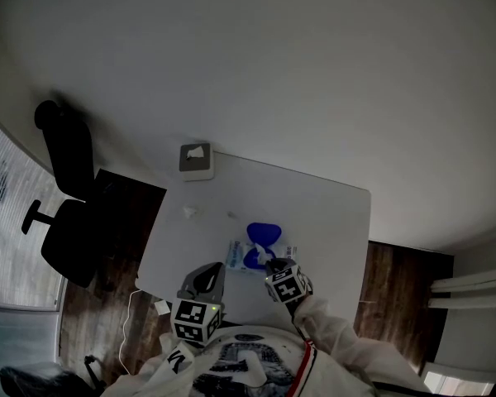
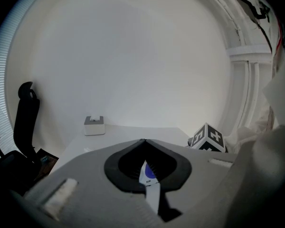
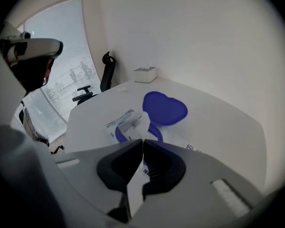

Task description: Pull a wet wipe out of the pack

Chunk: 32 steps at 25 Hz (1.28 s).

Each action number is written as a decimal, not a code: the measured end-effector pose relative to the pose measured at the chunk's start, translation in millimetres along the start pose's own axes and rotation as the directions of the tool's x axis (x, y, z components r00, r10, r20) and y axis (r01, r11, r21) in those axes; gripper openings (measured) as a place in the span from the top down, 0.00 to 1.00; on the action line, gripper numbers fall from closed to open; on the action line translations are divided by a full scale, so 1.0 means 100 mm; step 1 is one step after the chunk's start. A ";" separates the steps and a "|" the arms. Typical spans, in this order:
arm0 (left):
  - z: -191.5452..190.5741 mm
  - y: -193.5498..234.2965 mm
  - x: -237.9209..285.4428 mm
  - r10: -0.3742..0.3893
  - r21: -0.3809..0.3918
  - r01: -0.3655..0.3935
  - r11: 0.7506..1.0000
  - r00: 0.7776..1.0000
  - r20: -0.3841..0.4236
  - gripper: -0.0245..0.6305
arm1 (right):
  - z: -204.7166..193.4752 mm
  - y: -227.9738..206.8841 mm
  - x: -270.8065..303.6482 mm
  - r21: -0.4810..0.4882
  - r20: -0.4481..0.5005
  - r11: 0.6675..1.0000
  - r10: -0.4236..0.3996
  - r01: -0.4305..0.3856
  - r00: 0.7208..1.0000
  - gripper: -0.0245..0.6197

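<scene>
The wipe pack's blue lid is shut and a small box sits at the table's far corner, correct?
No: the blue lid of the wipe pack is flipped open, per the right gripper view. The small box sits at the far corner of the table.

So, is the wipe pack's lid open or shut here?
Open. The blue lid is flipped back behind the opening of the pack, and a white wipe sticks up out of it.

The pack lies flat near the near edge of the table, a white pouch whose blue lid is flipped open toward the far side. A crumpled white wet wipe stands up from its blue-ringed opening, pinched in the right gripper.
</scene>
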<state>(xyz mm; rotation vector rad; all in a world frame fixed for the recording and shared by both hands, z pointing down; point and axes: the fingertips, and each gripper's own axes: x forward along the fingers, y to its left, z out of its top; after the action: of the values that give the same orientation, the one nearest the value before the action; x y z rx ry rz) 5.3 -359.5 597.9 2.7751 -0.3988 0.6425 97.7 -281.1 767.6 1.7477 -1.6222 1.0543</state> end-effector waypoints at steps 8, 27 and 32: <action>-0.01 -0.06 0.01 -0.030 0.007 0.030 1.000 1.000 -0.001 0.96 | 0.02 0.02 -0.15 0.026 0.020 1.000 -0.015 0.015 1.000 0.94; 0.14 -0.18 0.13 -0.089 0.059 0.087 0.994 0.996 0.022 0.96 | 0.30 -0.14 -0.71 0.146 0.184 0.985 -0.116 0.090 0.976 0.94; 0.23 -0.20 0.15 -0.101 0.078 0.097 0.992 0.994 0.042 0.96 | 0.38 -0.22 -0.93 0.178 0.237 0.977 -0.157 0.116 0.959 0.94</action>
<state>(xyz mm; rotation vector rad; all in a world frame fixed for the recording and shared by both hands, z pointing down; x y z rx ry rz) 34.0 -351.1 580.6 2.8646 -0.2485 0.5834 128.3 -256.3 673.1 2.1435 -1.5681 0.9541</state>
